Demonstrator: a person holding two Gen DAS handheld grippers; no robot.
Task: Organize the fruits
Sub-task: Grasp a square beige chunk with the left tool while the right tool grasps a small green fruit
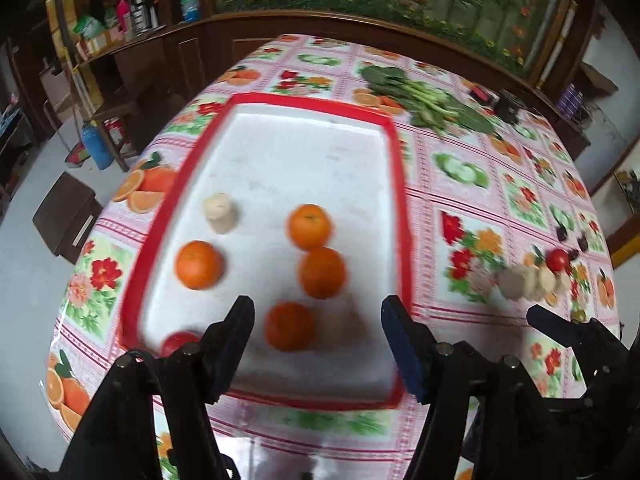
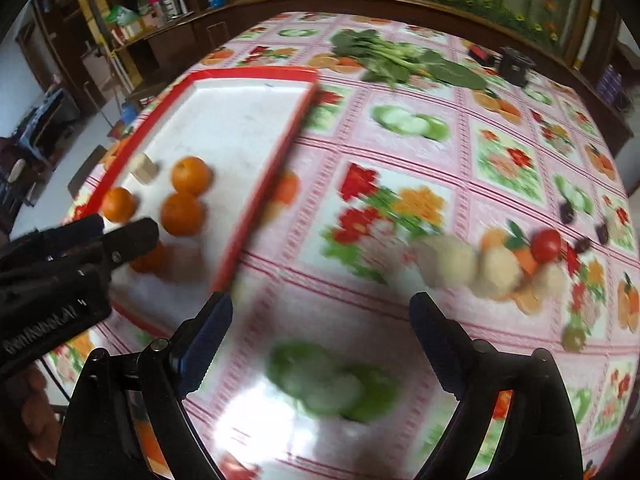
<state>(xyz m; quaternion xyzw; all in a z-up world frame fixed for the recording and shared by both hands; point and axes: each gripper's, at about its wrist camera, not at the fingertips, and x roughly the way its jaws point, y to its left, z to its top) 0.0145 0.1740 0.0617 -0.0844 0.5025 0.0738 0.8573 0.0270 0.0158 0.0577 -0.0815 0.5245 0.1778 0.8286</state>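
1. So both grippers are hanging empty: left gripper [image 1: 318,316] with jaws apart over the red tray [image 1: 402,200], right gripper [image 2: 322,312] spread wide over the tablecloth [image 2: 400,152].
2. Four oranges [image 1: 310,226] are sitting in the tray, probably being grouped there.
3. Tomato [image 2: 547,245] and pale lumps [image 2: 454,260] are waiting outside, well apart.

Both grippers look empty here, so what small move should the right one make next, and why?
Probably swing the right gripper toward the red tomato. Its jaws stand open and empty, four oranges already lie in the red tray, and the tomato sits loose on the tablecloth outside it.
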